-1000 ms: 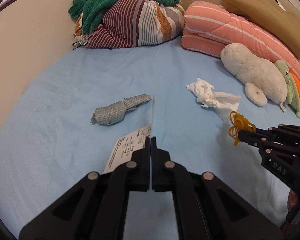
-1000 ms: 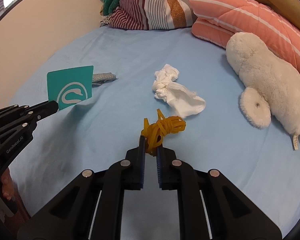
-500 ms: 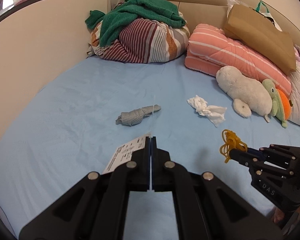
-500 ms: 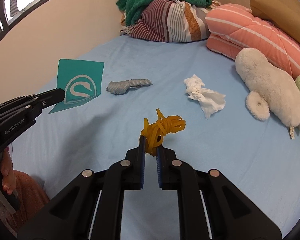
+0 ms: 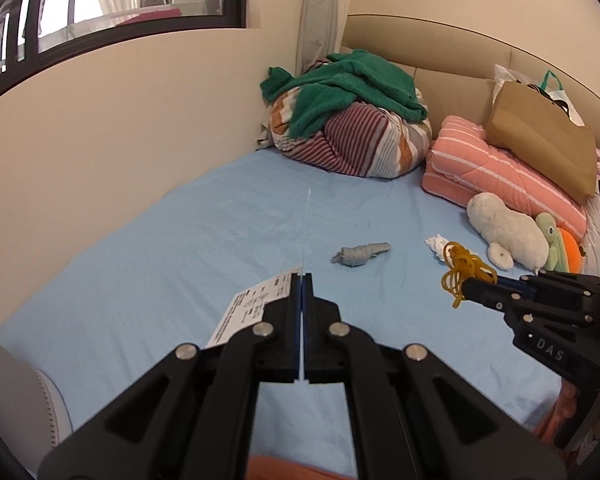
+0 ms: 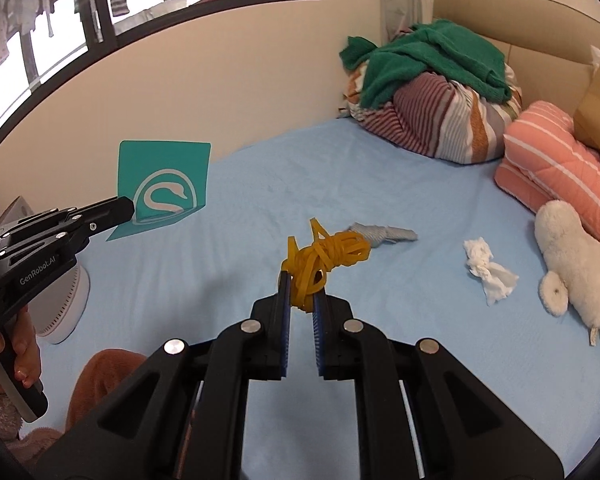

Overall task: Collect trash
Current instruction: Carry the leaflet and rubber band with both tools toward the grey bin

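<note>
The left tool (image 6: 128, 205) is clenched on a teal card (image 6: 164, 184) held above the blue bed (image 6: 240, 184). The right tool (image 6: 300, 300) grips a yellow rubber-band tangle (image 6: 324, 256), also clear of the sheet. A grey sock (image 6: 388, 235) and crumpled tissue (image 6: 486, 266) lie on the bed, apart, near a white plush toy (image 6: 572, 260).

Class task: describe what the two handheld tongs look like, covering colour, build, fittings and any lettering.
Both are black plastic. The left tongs and the right tongs each have angular linkage arms joined by round silver pins, and blue ribbed pads on the inner faces. White lettering reads "GenRobot.AI" on the left body and "DAS" on the right. No cables show.
</note>
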